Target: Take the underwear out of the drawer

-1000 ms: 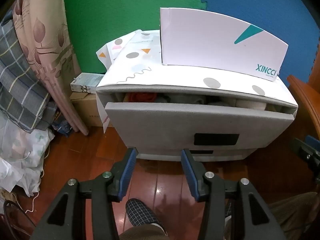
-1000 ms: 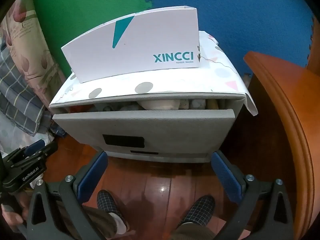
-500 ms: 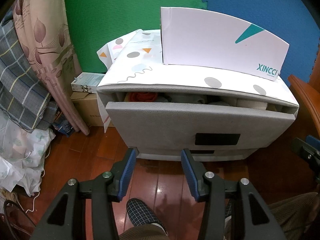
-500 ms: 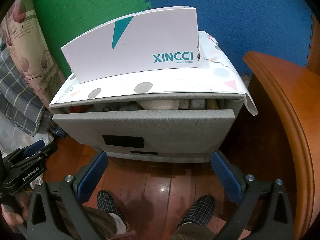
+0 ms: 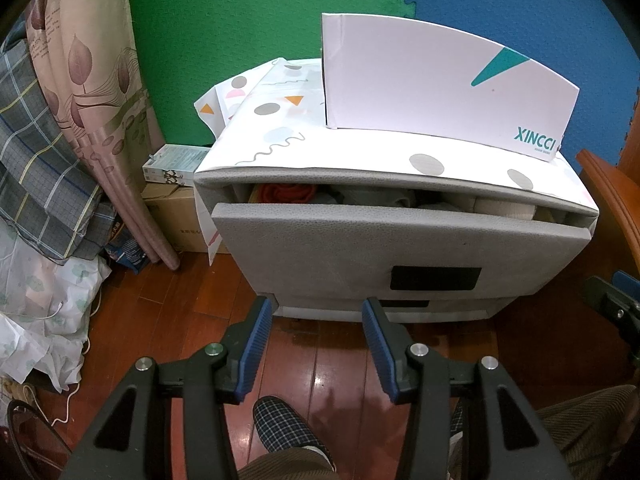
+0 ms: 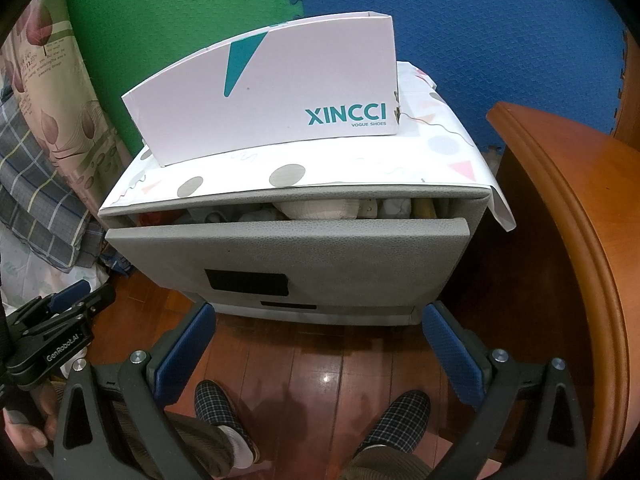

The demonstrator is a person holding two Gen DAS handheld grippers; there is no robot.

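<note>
I see green and blue foam wall mats over a red wood floor, a grey drawer ajar with folded underwear inside, a white shoebox on top — both the left gripper and the right gripper spread, empty, short of it.

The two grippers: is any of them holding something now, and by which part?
Nothing is held. The left gripper and the right gripper are both open and empty, short of the drawer.

1. A white shoe box marked XINCCI stands on a patterned cloth.
2. Folded leaf-print fabric leans against the green wall mat.
3. A cardboard box sits on the wooden floor.
</note>
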